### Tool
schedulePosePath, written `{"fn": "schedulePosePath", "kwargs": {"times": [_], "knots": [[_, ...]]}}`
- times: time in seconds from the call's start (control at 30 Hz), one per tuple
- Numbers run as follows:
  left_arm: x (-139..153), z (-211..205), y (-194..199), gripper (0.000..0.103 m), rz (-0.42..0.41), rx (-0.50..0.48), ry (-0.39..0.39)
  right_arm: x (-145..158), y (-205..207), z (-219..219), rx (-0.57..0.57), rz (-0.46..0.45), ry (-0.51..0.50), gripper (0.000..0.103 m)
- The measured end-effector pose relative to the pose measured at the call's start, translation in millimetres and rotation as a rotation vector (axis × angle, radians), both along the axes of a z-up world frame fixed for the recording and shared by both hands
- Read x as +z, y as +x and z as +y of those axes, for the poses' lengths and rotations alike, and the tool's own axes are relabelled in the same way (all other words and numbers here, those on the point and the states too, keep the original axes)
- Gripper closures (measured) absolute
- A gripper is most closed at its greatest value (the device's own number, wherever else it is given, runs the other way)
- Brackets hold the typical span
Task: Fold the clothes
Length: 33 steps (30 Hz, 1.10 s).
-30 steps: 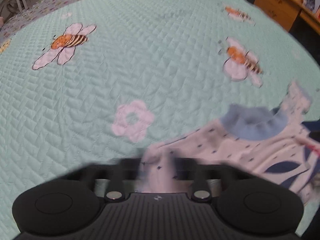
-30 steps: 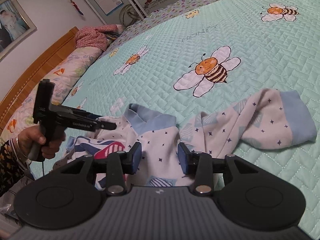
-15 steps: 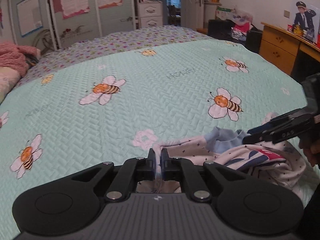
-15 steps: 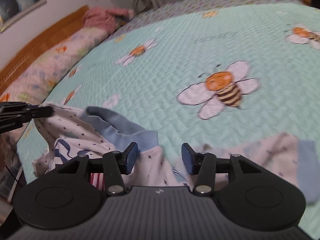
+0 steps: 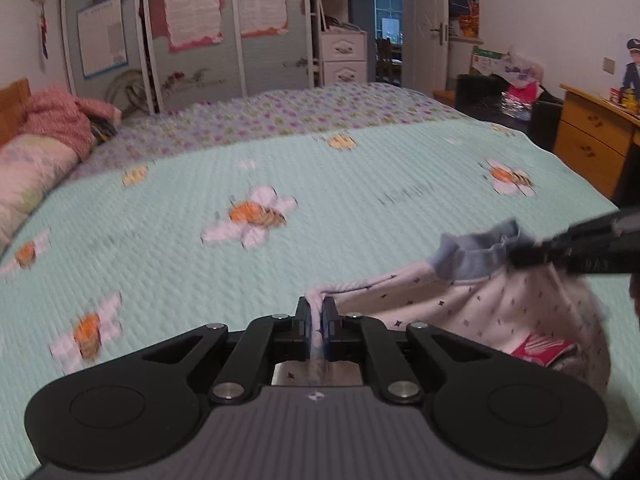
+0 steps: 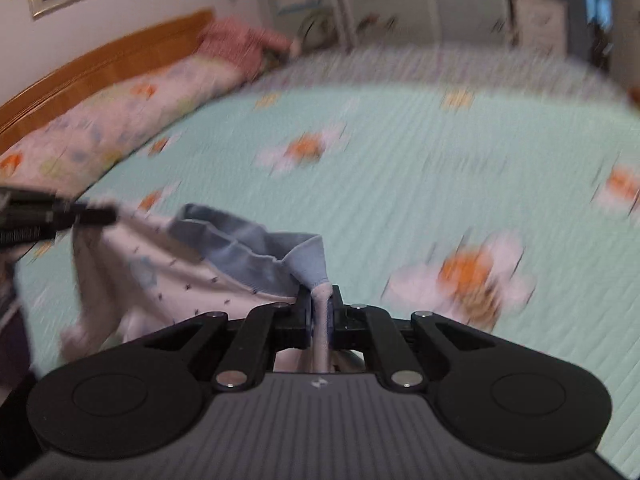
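Note:
A small white shirt (image 5: 500,304) with dark specks and a blue collar (image 5: 472,252) hangs lifted above the mint bee-patterned quilt (image 5: 320,208). My left gripper (image 5: 318,312) is shut on a pinched fold of its white fabric. In the right wrist view, my right gripper (image 6: 320,308) has its jaws closing on the shirt (image 6: 168,272) at the edge of the collar (image 6: 248,256), and the cloth is squeezed between the pads. Each gripper shows in the other's view as a black bar, the right (image 5: 532,254) and the left (image 6: 96,216), with the shirt stretched between them.
A floral pillow (image 6: 120,120) lies along the wooden headboard (image 6: 100,60), with a pink garment (image 5: 60,120) heaped at its far end. A wooden desk (image 5: 592,140) stands beside the bed at the right. Wardrobe doors (image 5: 192,40) stand beyond the bed.
Both grippers rose, lifting the shirt off the quilt. The right gripper's jaws, open over the shirt before, have closed onto the fabric by the collar. The left stayed shut on its fold.

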<state>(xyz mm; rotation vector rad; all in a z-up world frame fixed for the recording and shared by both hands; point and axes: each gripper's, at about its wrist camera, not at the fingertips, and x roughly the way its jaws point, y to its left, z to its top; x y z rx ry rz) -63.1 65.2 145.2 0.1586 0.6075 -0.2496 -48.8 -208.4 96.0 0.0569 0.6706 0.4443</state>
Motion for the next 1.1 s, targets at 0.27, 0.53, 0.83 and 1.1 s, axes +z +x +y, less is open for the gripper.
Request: {"fn": "schedulePosePath", "kwargs": {"times": [0.27,0.53,0.83,1.1], "knots": [[43,-43,109,0.097,-0.237,0.144,0.192,50,124,34,-0.184,-0.249,-0.147,0.093],[-29,10,152,0.067,0.105,0.392,0.101,24,131,2,-0.269,-0.170,-0.063,0.060],[-65,67,10,0.068,0.255,0.394,-0.204,-50,-35,-99,-0.467,0.049,0.044,0.047],[-70,-22,-75,0.067,0.309,0.089,-0.223,-90,-85,-87,-0.411,0.070,-0.045,0.037]]}}
